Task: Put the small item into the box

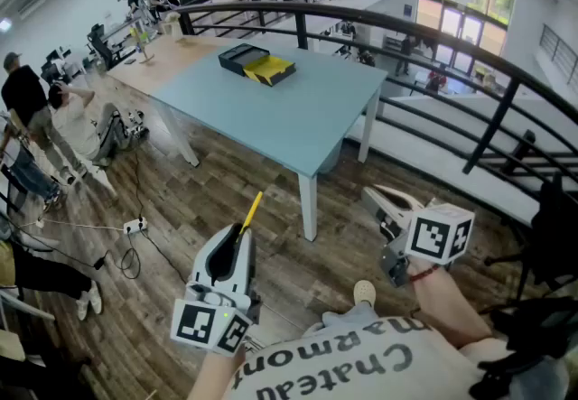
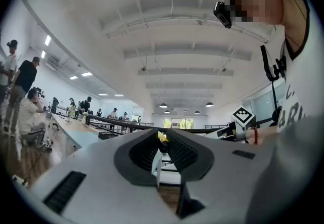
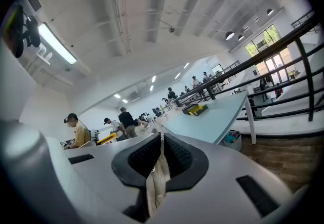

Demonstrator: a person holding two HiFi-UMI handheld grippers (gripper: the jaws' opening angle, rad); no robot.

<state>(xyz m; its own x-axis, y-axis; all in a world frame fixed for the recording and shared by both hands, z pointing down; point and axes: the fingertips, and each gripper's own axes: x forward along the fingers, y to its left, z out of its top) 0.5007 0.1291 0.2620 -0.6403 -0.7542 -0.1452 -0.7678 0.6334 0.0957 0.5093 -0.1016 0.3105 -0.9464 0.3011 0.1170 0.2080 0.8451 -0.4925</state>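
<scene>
Looking down from the head view, both grippers are held low by the body, well back from the pale blue table [image 1: 280, 118]. The left gripper [image 1: 239, 236] is pointed up toward the table's near corner, and the right gripper [image 1: 375, 200] is tipped toward that same corner. The table is set on a wood plank floor [image 1: 181, 200], with a black railing [image 1: 406, 28] curved behind it. The box [image 1: 257, 64] is parked at the table's far end. Left jaws are clamped on the small yellow item [image 1: 252, 210], well short of the table. Right jaws are pressed together, only a thin slit showing.
</scene>
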